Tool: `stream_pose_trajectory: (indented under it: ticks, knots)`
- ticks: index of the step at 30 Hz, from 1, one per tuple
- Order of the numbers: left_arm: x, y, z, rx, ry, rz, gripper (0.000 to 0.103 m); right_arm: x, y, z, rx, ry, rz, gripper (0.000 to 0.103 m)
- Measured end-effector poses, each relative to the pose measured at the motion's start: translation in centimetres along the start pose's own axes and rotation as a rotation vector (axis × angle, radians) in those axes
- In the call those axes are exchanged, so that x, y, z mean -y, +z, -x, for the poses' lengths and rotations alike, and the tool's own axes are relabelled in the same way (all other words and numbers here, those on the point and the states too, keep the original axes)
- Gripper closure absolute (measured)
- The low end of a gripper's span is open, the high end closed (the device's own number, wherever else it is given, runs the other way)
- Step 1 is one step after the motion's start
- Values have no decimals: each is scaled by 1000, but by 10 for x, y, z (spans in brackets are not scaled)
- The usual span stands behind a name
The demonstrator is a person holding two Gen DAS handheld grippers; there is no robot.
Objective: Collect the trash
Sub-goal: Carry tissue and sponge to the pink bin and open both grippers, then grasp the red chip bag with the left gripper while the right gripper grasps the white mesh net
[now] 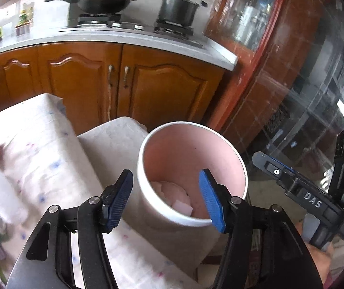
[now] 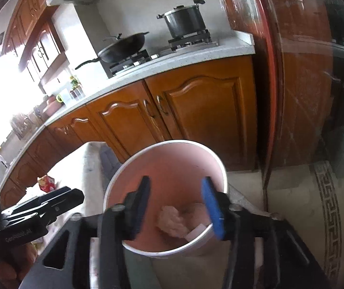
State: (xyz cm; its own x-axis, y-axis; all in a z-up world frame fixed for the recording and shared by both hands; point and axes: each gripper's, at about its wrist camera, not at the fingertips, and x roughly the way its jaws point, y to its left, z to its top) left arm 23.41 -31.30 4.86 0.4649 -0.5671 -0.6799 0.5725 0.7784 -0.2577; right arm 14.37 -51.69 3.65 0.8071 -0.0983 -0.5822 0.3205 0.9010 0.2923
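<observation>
A pink bin (image 1: 191, 159) with a white rim is seen standing just beside a cloth-covered surface (image 1: 39, 139), at about the centre of both wrist views. Crumpled pale trash (image 2: 172, 221) is seen lying at the bottom of the bin, together with a small white scrap (image 2: 197, 231).

The left gripper (image 1: 165, 197) is held above the near rim of the bin, pointing down at a slant. Its fingers (image 1: 211, 202) are spread about halfway apart and nothing is held between them; the right-hand pad is seen over the bin's mouth, the left-hand one just outside the rim, at about nine o'clock of the bin.

The right gripper (image 2: 175, 207) is held over the bin's mouth, its fingers (image 2: 210, 207) likewise parted roughly halfway with nothing gripped; the trash is seen well below, through the gap. In the left wrist view the right gripper's body (image 1: 316, 192) is seen at three o'clock of the bin.

A red snack packet (image 2: 46, 184) is seen lying on the cloth at about nine o'clock of the bin. Beyond, at twelve o'clock, wooden cabinet doors (image 1: 128, 86) are seen under a grey counter (image 1: 123, 39), on which a black wok (image 1: 104, 1) and a steel pot (image 1: 178, 8) are set on a gas stove (image 1: 135, 26).
</observation>
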Motion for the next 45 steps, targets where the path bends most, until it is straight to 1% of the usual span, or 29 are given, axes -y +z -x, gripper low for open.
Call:
stream_pose_trajectory:
  ticks: [3, 6, 10, 12, 13, 15, 17, 21, 24, 27, 35, 41, 45]
  knots:
    - [-12, -5, 15, 21, 12, 27, 45, -9, -1, 5, 21, 37, 6, 34]
    - [-25, -10, 28, 37, 28, 51, 45, -21, -4, 10, 36, 59, 17, 30]
    - [-41, -18, 41, 44, 35, 86, 45, -35, -6, 13, 45, 86, 22, 28]
    - [-49, -22, 48, 49, 41, 101, 45, -40, -8, 14, 48, 96, 27, 22]
    - [-53, -24, 51, 52, 45, 108, 45, -45, -9, 14, 47, 110, 30, 20]
    - [-63, -28, 60, 61, 59, 123, 45, -51, -11, 13, 42, 126, 35, 14]
    - [-75, -31, 69, 70, 73, 142, 45, -58, -14, 11, 36, 146, 44, 12]
    - [-98, -43, 88, 88, 102, 180, 41, -80, -23, 5, 19, 184, 80, 6]
    - [-114, -51, 102, 104, 131, 202, 40, -97, -30, 0, 2, 201, 115, 6]
    - [-132, -58, 115, 115, 155, 226, 37, -112, -37, -5, -17, 230, 137, 6]
    - [-177, -73, 146, 147, 219, 284, 36, -154, -48, -14, -53, 309, 198, 6]
    - [-208, -79, 160, 159, 260, 324, 36, -185, -53, -19, -67, 353, 245, 6]
    - [-225, -79, 165, 160, 275, 344, 36, -205, -57, -24, -80, 374, 283, 6]
